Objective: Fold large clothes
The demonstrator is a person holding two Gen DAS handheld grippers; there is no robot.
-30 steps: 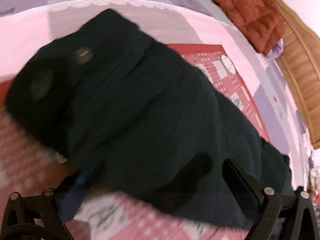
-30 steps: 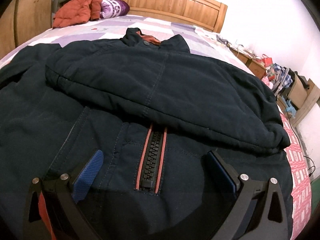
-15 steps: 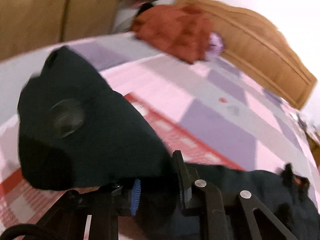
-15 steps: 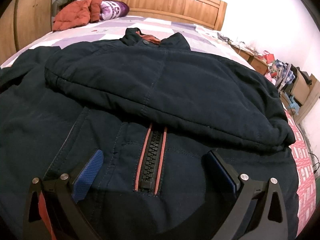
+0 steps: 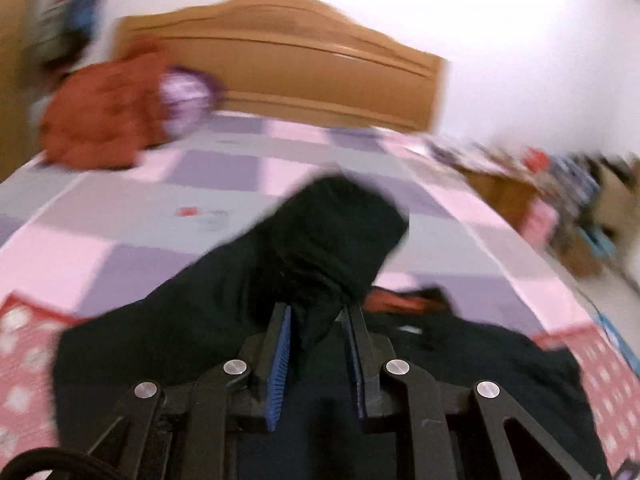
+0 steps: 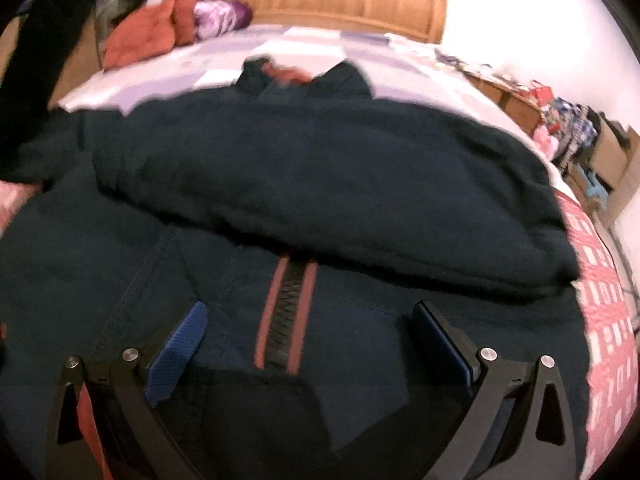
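Dark navy padded fabric makes up the large winter jacket [image 6: 320,184], which lies spread on the checked pink and purple bedcover [image 5: 160,200]. I judge it soft, thick and rather heavy, so it will sag and drag when lifted; a cuff, a hem or a seam edge gives the surest hold, not the smooth slippery middle. One sleeve already lies folded across the chest, above the black zipper with its red border [image 6: 286,316]. The left gripper [image 5: 318,340] is clenched on the dark sleeve end [image 5: 332,236], which stands up between its blue pads. The right gripper [image 6: 308,340] is released, its jaws wide, hovering just over the jacket's lower front, the zipper between them.
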